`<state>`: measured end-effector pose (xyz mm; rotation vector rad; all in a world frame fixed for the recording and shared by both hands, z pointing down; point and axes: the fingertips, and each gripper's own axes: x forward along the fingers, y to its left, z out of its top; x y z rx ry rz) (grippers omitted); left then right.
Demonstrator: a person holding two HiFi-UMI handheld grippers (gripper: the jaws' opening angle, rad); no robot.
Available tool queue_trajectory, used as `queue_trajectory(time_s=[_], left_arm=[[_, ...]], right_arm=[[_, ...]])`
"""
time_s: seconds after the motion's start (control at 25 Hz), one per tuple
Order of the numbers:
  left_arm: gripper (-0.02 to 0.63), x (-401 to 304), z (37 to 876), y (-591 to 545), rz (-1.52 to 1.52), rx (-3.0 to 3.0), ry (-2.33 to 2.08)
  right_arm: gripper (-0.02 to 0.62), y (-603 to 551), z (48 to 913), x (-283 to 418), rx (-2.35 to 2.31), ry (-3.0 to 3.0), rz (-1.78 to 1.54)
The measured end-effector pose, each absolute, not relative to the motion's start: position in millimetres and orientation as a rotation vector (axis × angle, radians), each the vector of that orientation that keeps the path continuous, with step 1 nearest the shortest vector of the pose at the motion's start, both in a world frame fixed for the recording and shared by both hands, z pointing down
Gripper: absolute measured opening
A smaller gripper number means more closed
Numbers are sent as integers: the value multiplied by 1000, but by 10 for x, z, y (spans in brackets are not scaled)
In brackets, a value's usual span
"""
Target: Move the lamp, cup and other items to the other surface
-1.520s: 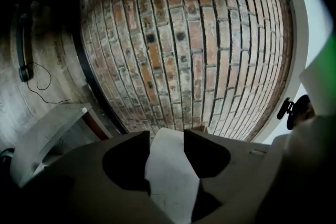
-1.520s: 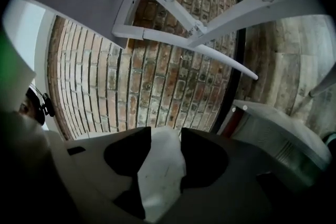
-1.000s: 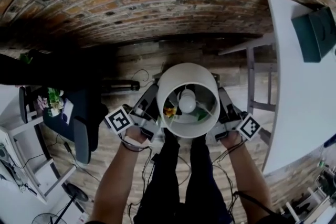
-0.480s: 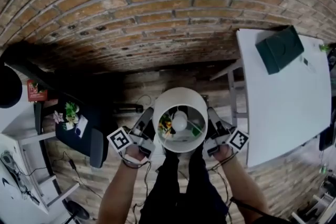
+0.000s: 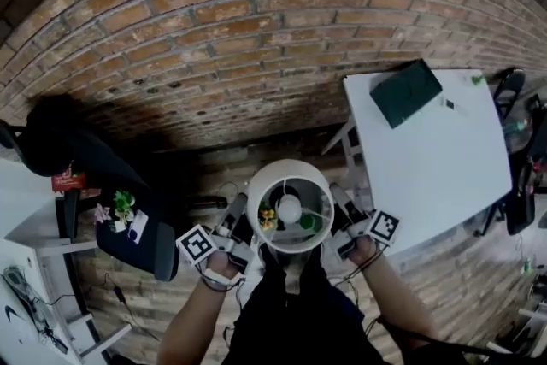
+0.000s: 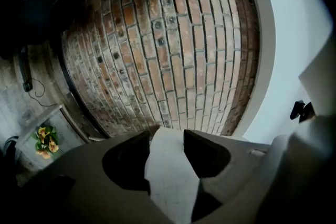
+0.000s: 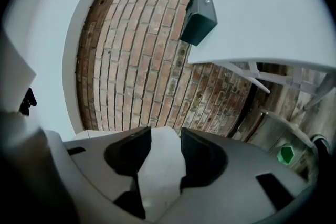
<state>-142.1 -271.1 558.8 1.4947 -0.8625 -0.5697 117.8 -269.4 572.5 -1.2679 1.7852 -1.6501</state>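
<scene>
A lamp with a round white shade (image 5: 291, 168) and a lit-looking bulb (image 5: 289, 208) hangs in front of the person, seen from above. My left gripper (image 5: 244, 226) clamps it from the left and my right gripper (image 5: 338, 222) from the right, with the tips hidden under the shade. In the left gripper view the left gripper (image 6: 167, 136) is shut on a white part of the lamp (image 6: 170, 176), with the shade (image 6: 304, 60) curving up on the right. In the right gripper view the right gripper (image 7: 165, 134) pinches a similar white part (image 7: 160, 176).
A white table (image 5: 436, 158) stands to the right against the brick wall (image 5: 239, 38), with a dark green box (image 5: 406, 92) at its far corner. At the left stands a dark desk (image 5: 141, 239) with flowers (image 5: 124, 205). A black chair (image 5: 517, 201) is at the far right.
The lamp has come up with both grippers still clamped on it. The floor now looks farther away, and the white table has come fully into view.
</scene>
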Motion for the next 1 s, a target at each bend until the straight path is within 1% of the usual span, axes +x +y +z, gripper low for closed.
queue_trajectory(time_s=[0.24,0.52,0.8,1.0], left_arm=[[201,-1255,5284,-2566,-564,1524,-821],[201,-969,4909,-2455,-569,1525,-806],[201,-526,4484,-2342,-613,1490,-869],[201,-118,4167,-2336,-648,1511,-891]], right_arm=[[177,-2507,5359,1419,-1319,1815,-1596],[173,-2358,4985,1663,-1225,1782,-1570],[166,-2388,4395,2101,-1082,1885,-1566],[161,-2463,4104,2517,-1048,1973,-1506]])
